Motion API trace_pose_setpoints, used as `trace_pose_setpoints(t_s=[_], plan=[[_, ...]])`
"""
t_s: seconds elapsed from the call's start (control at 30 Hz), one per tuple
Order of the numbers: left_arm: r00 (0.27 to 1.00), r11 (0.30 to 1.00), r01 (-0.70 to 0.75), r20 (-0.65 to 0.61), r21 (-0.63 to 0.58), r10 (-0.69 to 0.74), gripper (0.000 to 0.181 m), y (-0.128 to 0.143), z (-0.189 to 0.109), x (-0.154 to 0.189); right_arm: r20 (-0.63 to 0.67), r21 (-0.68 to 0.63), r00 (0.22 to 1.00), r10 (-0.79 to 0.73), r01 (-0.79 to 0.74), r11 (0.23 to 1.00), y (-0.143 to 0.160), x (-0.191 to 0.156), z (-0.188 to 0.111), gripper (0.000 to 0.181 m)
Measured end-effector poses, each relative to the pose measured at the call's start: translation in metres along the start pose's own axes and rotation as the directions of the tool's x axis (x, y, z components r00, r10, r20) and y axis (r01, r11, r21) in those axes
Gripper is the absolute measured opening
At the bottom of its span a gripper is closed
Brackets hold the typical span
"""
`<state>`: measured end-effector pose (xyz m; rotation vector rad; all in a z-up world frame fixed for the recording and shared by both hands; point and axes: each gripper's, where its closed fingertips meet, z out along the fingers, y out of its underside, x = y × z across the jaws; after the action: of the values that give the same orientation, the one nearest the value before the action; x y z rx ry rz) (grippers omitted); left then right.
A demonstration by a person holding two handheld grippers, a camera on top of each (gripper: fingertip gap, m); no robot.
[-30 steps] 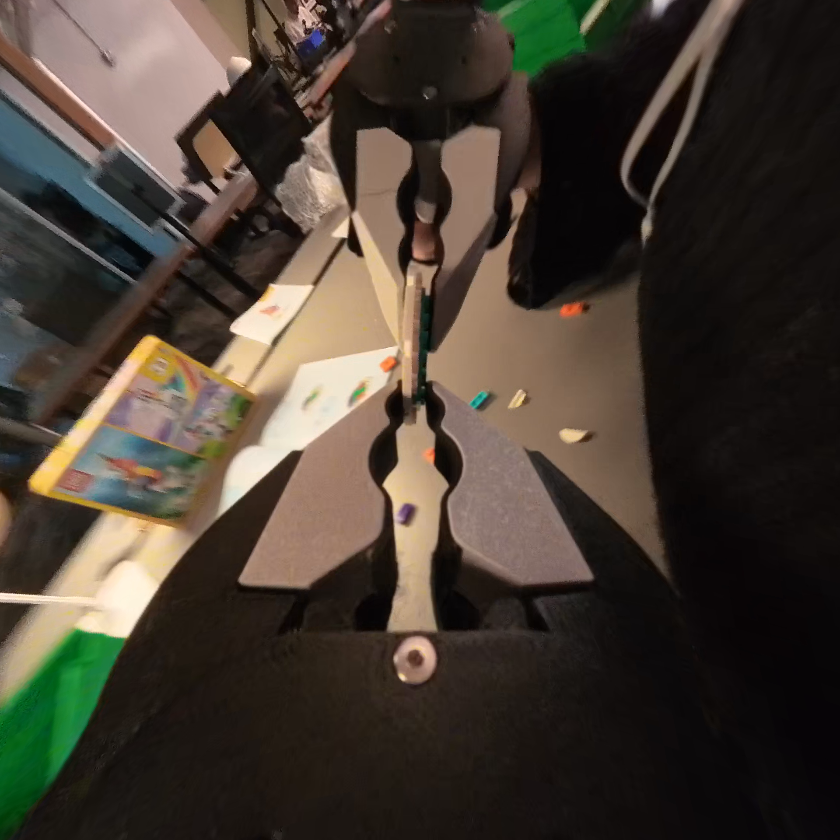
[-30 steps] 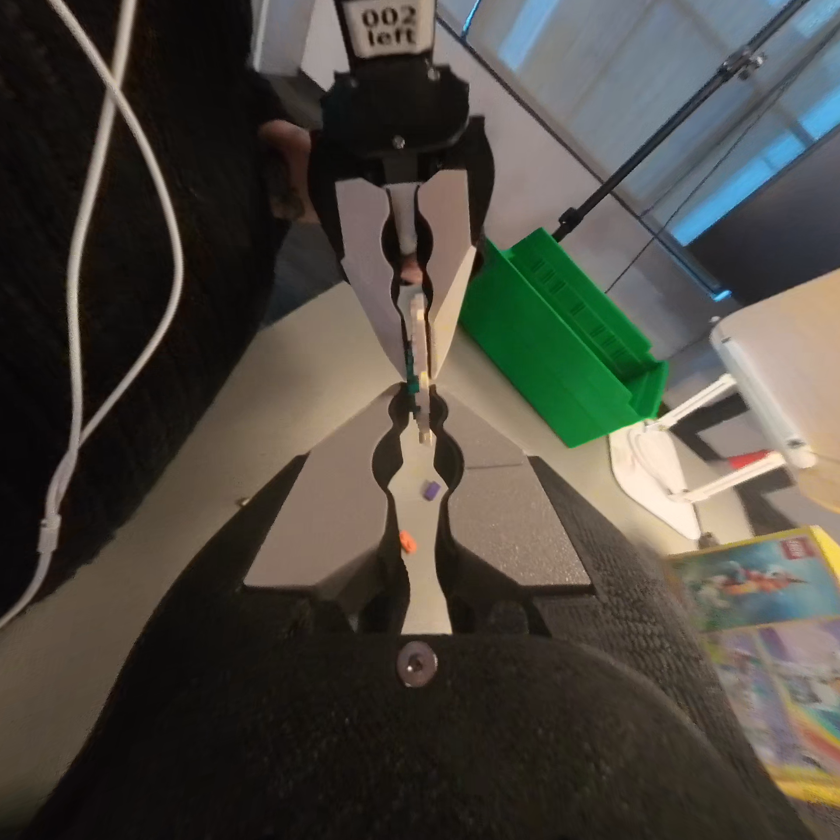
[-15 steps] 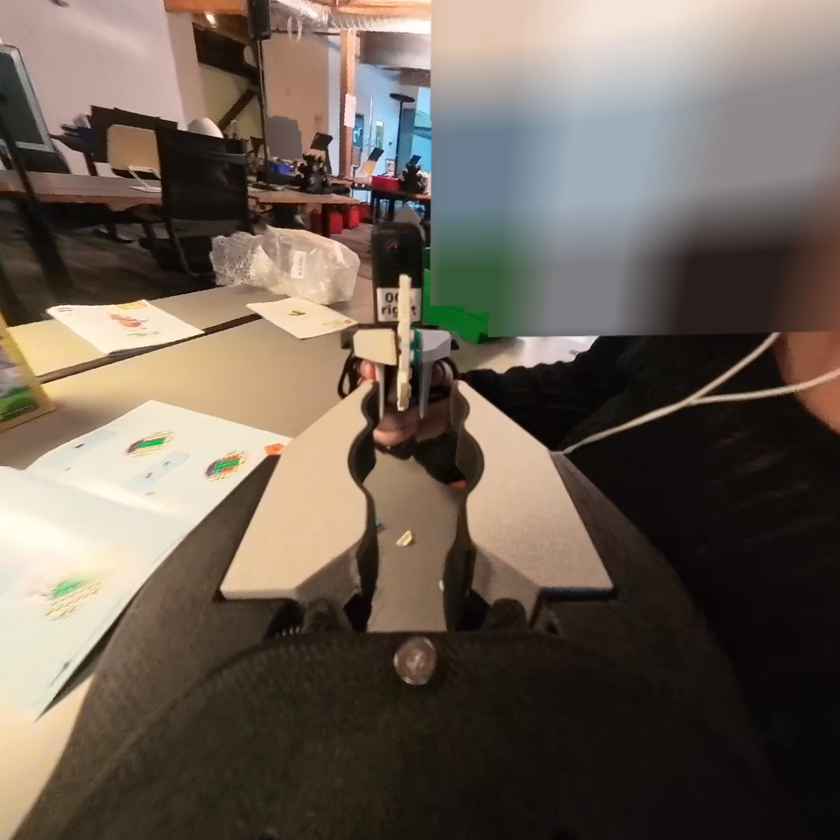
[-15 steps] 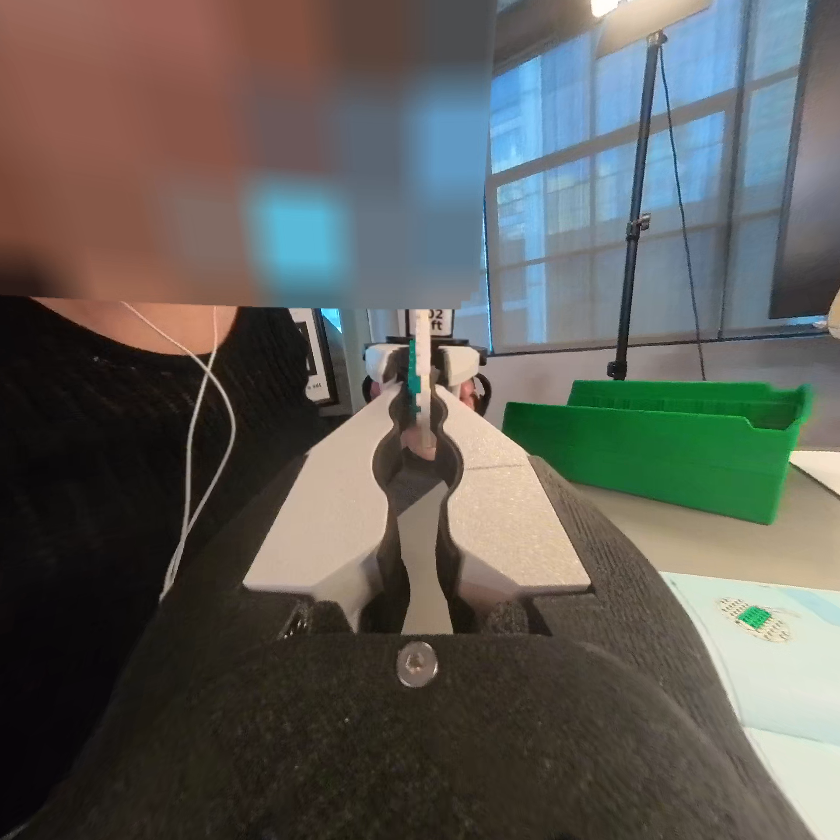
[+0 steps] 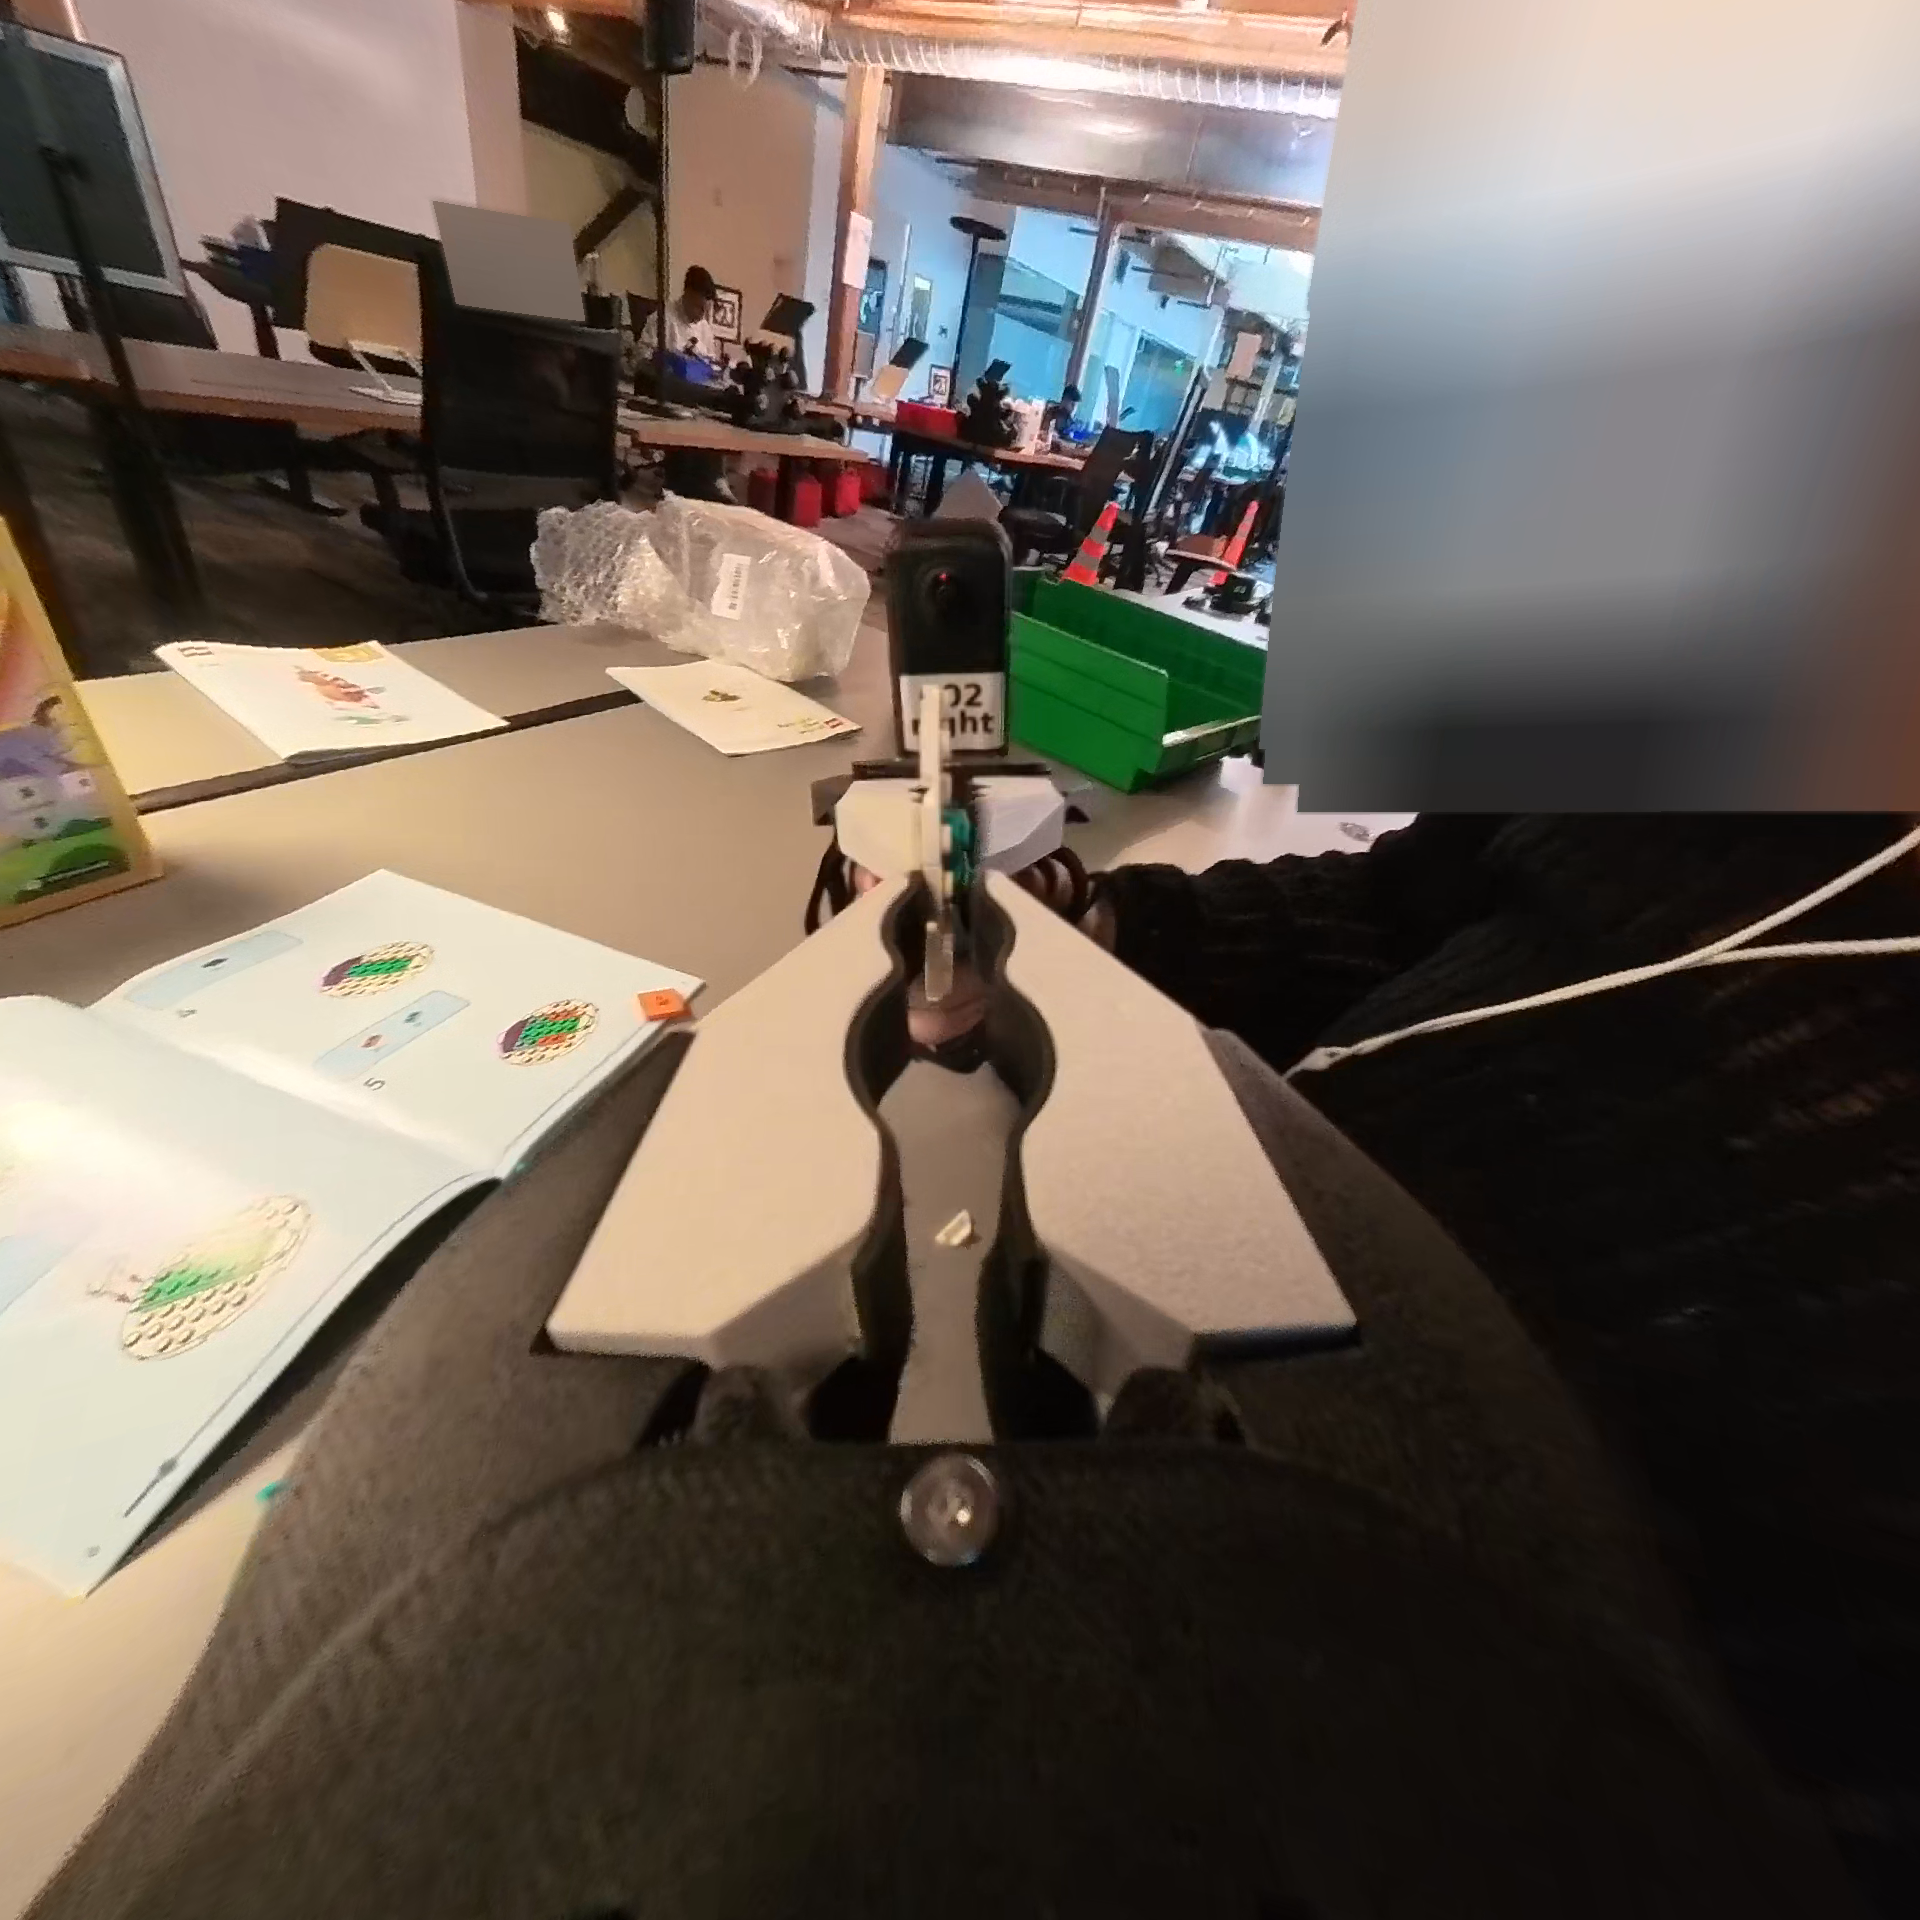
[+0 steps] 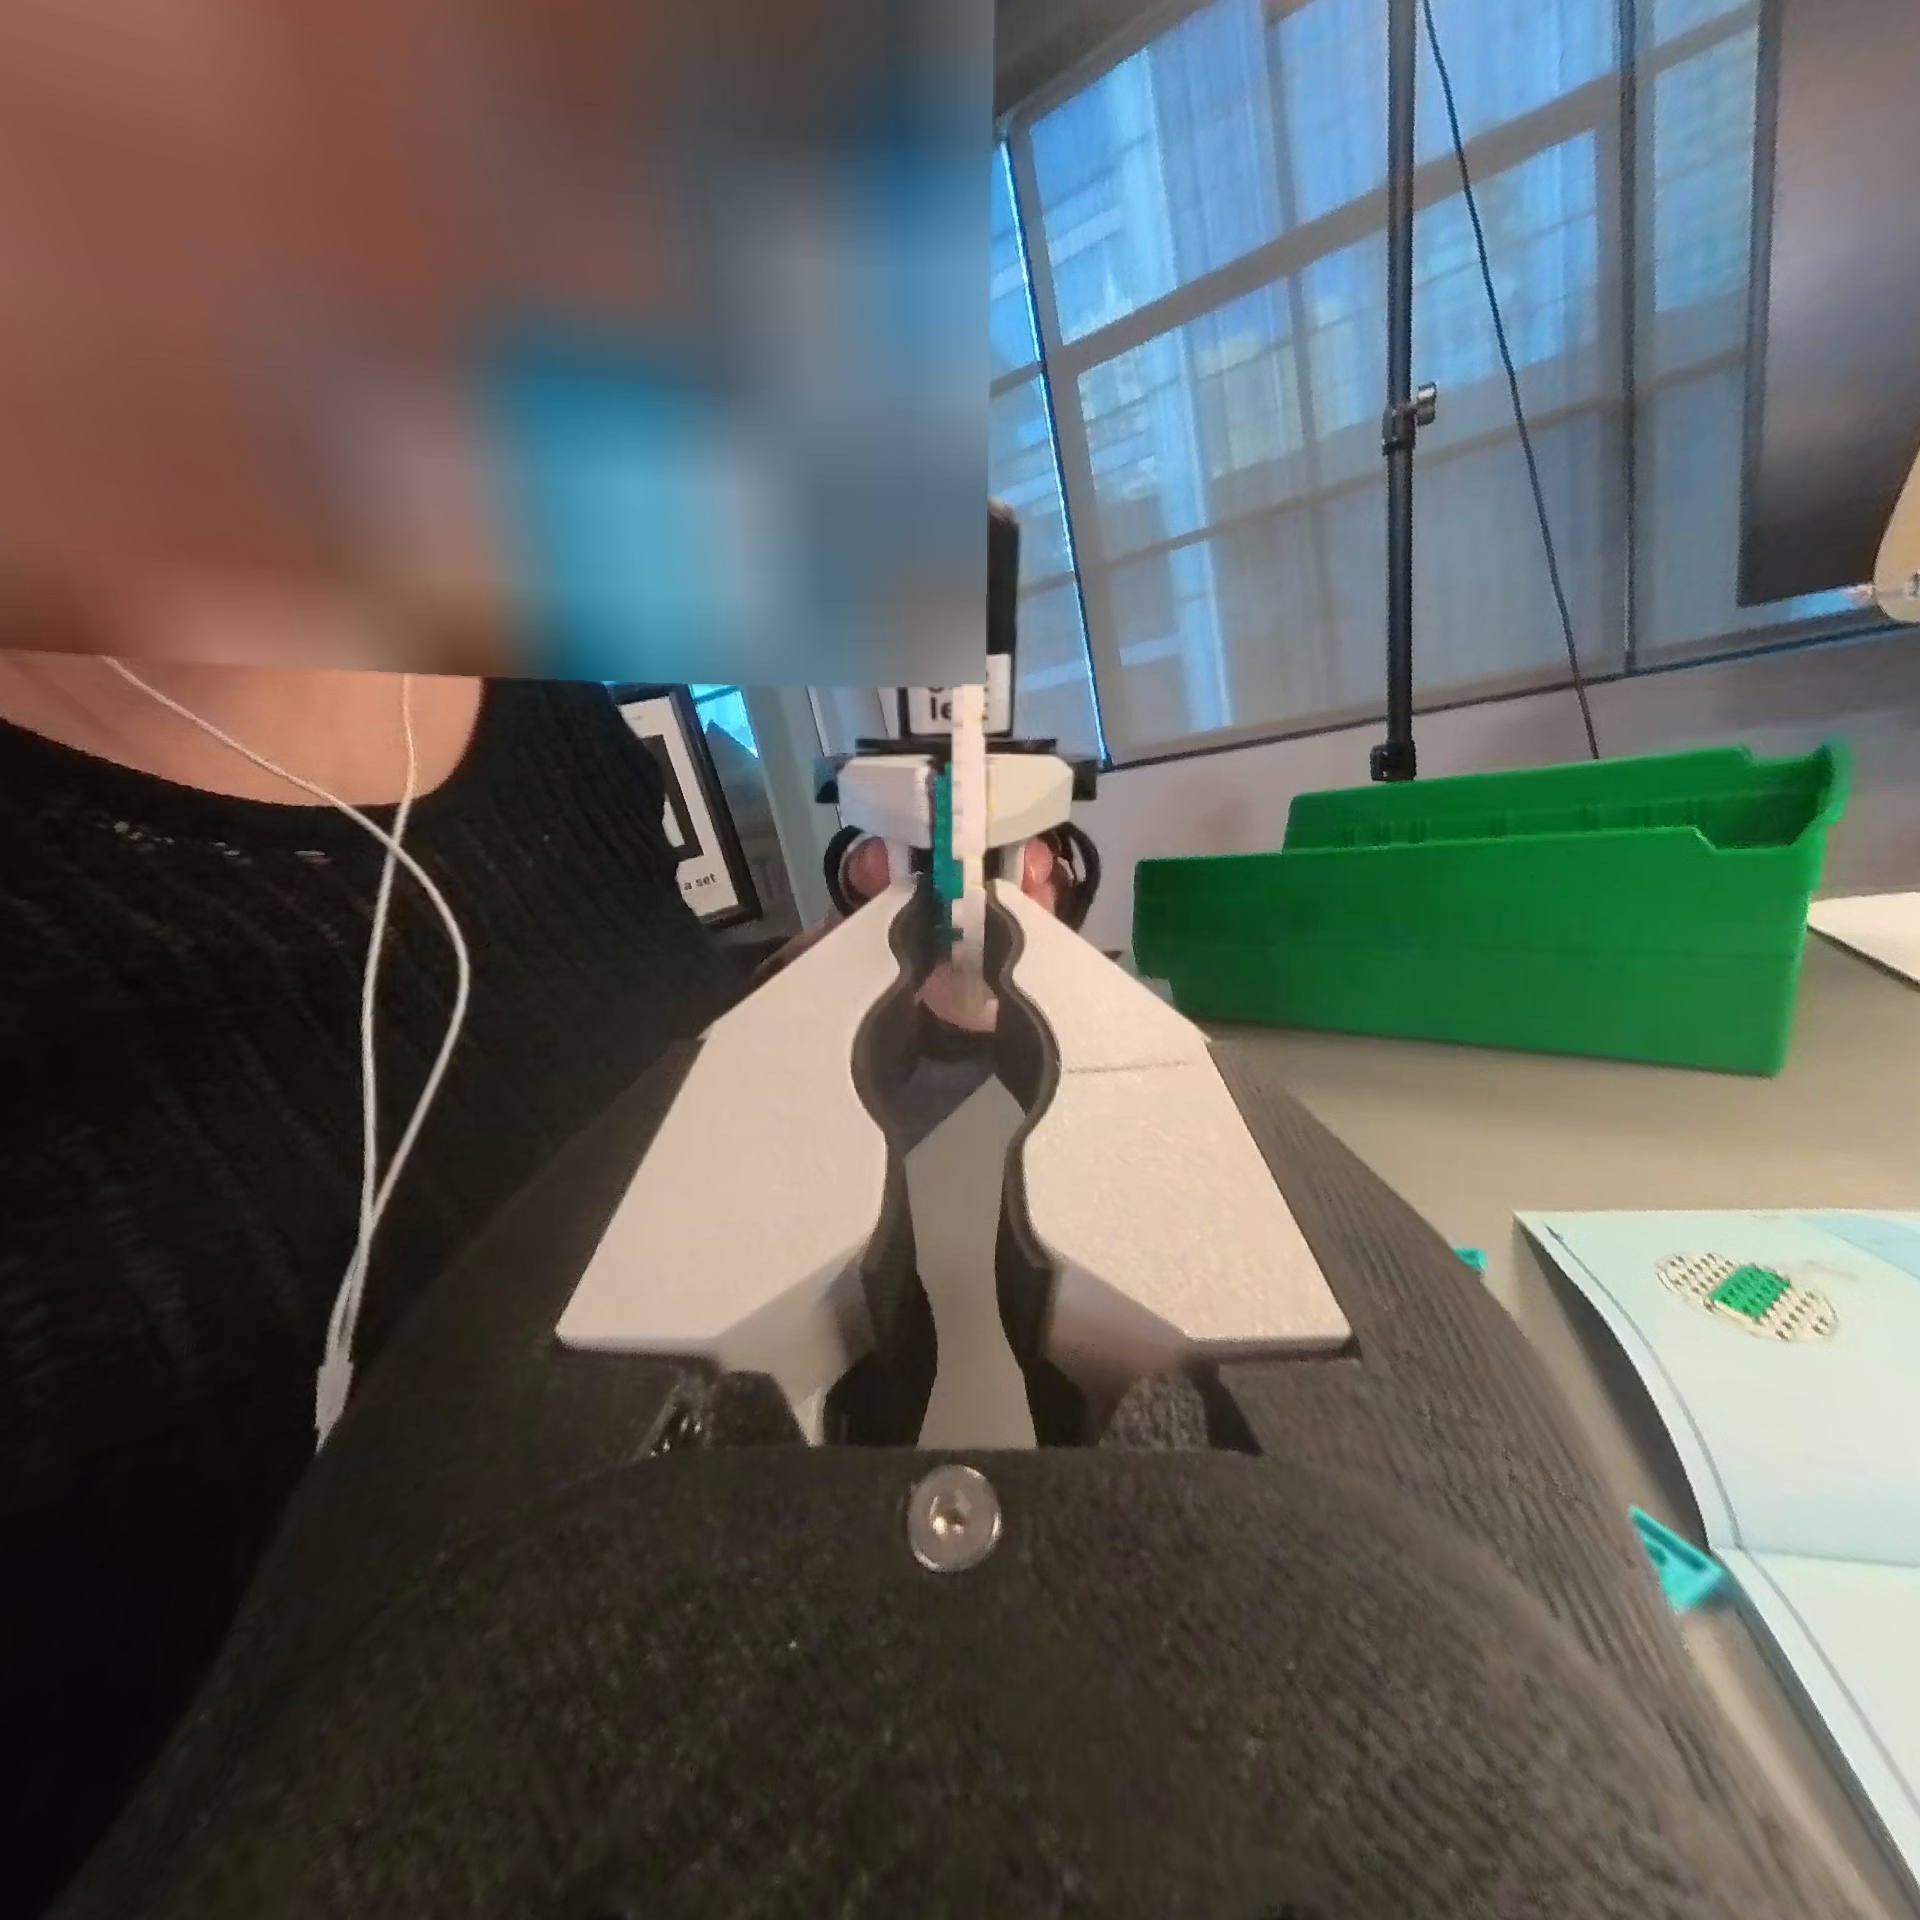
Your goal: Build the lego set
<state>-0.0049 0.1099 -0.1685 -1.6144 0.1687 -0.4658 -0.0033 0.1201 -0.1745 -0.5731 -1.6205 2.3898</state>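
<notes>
Left wrist view: the left tongs [image 5: 940,914] pinch the lower edge of a thin cream plate [image 5: 932,831] with teal bricks on one face. The plate stands upright and edge-on above the bench [image 5: 582,821], long axis vertical, with the right tongs [image 5: 951,831] facing head-on just behind it, level. An open booklet [image 5: 312,1049] lies to the left.

Right wrist view: the right tongs [image 6: 961,904] clamp the same plate [image 6: 969,821] — both hold it between them, tip to tip, equally near. A green bin [image 6: 1455,935] sits beyond.
</notes>
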Motion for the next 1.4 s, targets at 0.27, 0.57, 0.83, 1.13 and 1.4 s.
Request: trace_pose_setpoints(t_s=[0.27,0.57,0.83,1.13,1.4], plan=[[0.998,0.995,0.05,-0.032,-0.082,-0.053,0.028,0.024,0.001,-0.005,-0.092,-0.306,0.996,-0.021,-0.008,0.952,0.024,0.011,-0.002,0.006],[0.987,0.988,0.148,-0.072,0.047,-0.145,0.007,0.034,-0.005,0.0,-0.284,-0.289,0.951,0.118,-0.203,0.936,0.03,0.005,0.004,0.023],[0.899,0.897,0.412,-0.23,0.16,-0.372,0.007,0.034,-0.011,0.012,-0.339,-0.095,0.907,0.251,-0.298,0.95,0.03,-0.01,0.008,0.006],[0.862,0.895,0.443,-0.247,-0.059,-0.443,0.026,0.062,-0.014,0.014,-0.425,-0.142,0.849,0.314,-0.405,0.903,0.031,-0.004,0.013,0.006],[0.74,0.8,0.57,-0.306,-0.185,-0.599,0.024,0.067,-0.017,0.01,-0.379,-0.133,0.731,0.567,-0.649,0.749,0.052,0.008,0.014,0.006]])
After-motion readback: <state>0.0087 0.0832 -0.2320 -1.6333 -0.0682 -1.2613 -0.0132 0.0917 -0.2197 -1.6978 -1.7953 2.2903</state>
